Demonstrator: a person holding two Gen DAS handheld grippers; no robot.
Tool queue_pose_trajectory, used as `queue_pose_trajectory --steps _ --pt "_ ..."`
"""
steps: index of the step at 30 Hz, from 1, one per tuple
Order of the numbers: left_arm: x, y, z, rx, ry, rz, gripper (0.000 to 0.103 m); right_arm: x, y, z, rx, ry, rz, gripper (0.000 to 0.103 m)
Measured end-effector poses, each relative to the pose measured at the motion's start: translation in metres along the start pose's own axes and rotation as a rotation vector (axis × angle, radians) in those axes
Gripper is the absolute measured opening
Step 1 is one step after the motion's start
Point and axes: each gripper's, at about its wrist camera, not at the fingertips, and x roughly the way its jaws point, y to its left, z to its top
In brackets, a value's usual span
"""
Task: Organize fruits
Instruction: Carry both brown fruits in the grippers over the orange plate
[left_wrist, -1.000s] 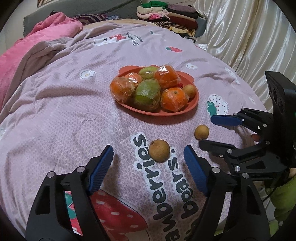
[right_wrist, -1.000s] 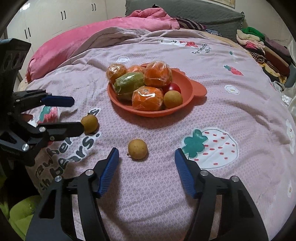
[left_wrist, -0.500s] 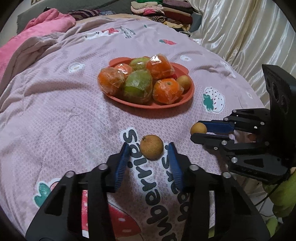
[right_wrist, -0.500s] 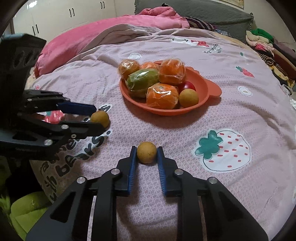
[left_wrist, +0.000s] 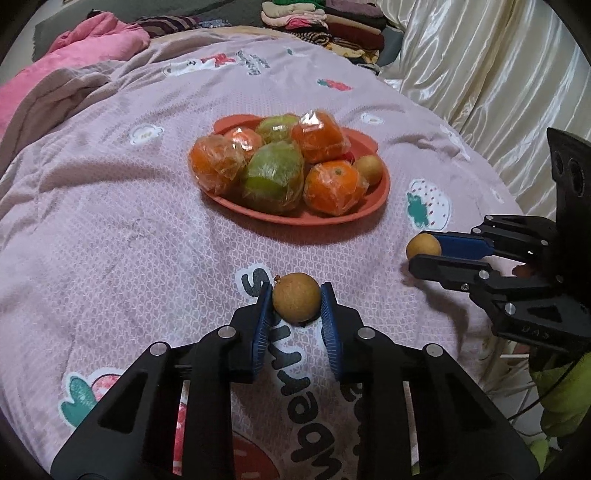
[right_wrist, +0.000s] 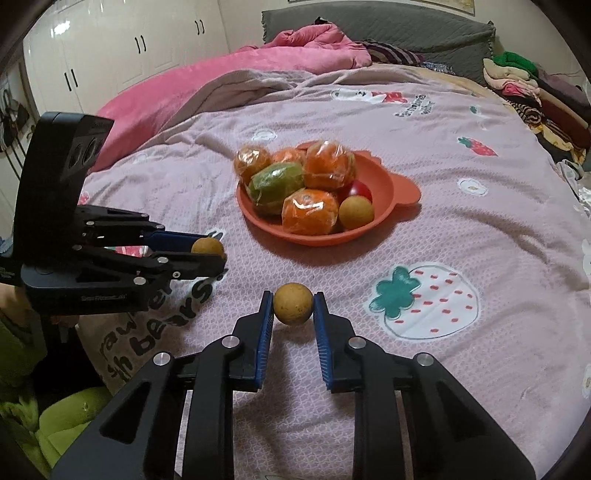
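Observation:
Two small round brown fruits lie near the front of the pink bedspread. In the left wrist view my left gripper (left_wrist: 296, 295) has its blue pads pressed on the sides of one brown fruit (left_wrist: 296, 304), its jaws still closing. To the right, my right gripper (left_wrist: 419, 251) holds the other brown fruit (left_wrist: 423, 246). The right wrist view shows that right gripper (right_wrist: 293, 299) shut on its brown fruit (right_wrist: 293, 304), and the left gripper (right_wrist: 216, 250) at the left. Behind them an orange plate (left_wrist: 332, 219) (right_wrist: 384, 177) holds wrapped oranges (left_wrist: 334, 188), green fruit (left_wrist: 273, 177), a brown fruit and a red one.
A pink blanket (right_wrist: 229, 77) is bunched at the far left of the bed. Folded clothes (left_wrist: 325, 22) are stacked at the far end, with cream curtains (left_wrist: 480, 74) along the right side. White cupboards (right_wrist: 110, 44) stand behind. Green fabric shows at the bed's near edge.
Both grippers stood open a little short of the loose brown fruits. They moved forward around them and closed, the right one first, then the left.

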Motion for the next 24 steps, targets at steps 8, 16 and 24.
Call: queue_pose_trajectory --steps 8,16,24 --pt "-0.017 -0.004 0.02 -0.007 -0.055 -0.005 0.019 -0.014 -0.008 0.015 0.002 -0.051 -0.01 0.021" --pt "-0.019 -0.011 0.044 -0.005 -0.083 -0.007 0.019 -0.021 -0.021 0.038 -0.013 -0.101 -0.027 0.021" --pt "-0.008 -0.017 0.058 0.012 -0.076 -0.006 0.019 -0.011 -0.038 0.056 -0.005 -0.113 -0.047 0.021"
